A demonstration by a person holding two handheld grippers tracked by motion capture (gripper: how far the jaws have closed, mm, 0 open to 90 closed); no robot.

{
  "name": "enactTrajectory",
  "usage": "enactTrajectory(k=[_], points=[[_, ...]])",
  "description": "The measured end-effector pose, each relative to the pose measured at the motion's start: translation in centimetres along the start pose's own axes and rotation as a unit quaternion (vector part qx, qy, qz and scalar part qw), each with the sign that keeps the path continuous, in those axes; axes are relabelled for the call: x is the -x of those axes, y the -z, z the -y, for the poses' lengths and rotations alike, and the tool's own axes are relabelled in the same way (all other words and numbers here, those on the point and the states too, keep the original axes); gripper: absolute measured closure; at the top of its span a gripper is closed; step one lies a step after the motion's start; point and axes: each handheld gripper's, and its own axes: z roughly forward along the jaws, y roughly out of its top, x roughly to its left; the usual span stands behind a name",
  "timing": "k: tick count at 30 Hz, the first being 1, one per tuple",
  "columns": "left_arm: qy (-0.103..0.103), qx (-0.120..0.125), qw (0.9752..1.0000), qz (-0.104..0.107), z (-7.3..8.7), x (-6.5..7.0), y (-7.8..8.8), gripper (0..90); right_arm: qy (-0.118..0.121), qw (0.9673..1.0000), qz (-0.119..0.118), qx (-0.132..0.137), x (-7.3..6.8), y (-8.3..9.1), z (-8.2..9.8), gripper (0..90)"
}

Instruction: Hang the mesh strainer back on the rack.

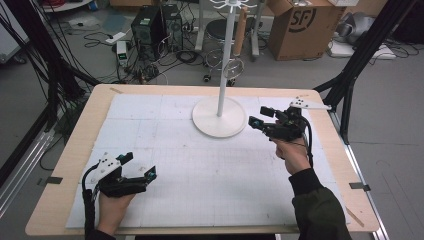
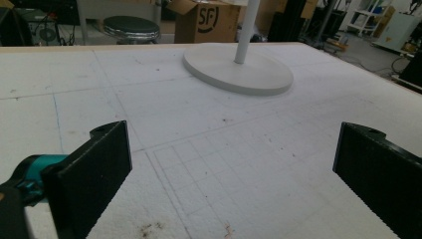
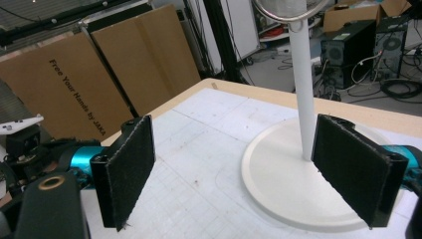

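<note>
Right gripper point(image 1: 260, 119) hangs wide open, empty, beside the white stand point(image 1: 218, 120); it should square on the pole; left gripper point(image 1: 142, 167) gapes empty, well apart.

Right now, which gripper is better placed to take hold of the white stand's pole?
The right gripper. Its jaws stand open just beside the stand's round base, with the pole between them in its own view. The left gripper sits open near the table's front edge, well away from the stand.
</note>
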Motion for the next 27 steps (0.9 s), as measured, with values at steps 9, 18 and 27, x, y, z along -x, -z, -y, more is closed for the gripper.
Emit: enactTrajectory(k=[9, 18, 27], points=[[-0.001, 0.002, 1.0, 0.0, 0.0, 0.0, 0.0, 2.5, -0.002, 0.9999, 0.004, -0.013, 0.1, 0.4, 1.5, 16.3], [0.0, 0.002, 1.0, 0.003, 0.0, 0.1, -0.1, 2.5, -0.002, 0.9997, 0.015, -0.018, -0.2, 1.0, 3.0, 16.3], [0.003, 0.0, 1.0, 0.002, 0.0, 0.1, -0.1, 2.5, -0.013, 0.9995, 0.015, -0.027, -0.4, 1.2, 3.5, 16.4]])
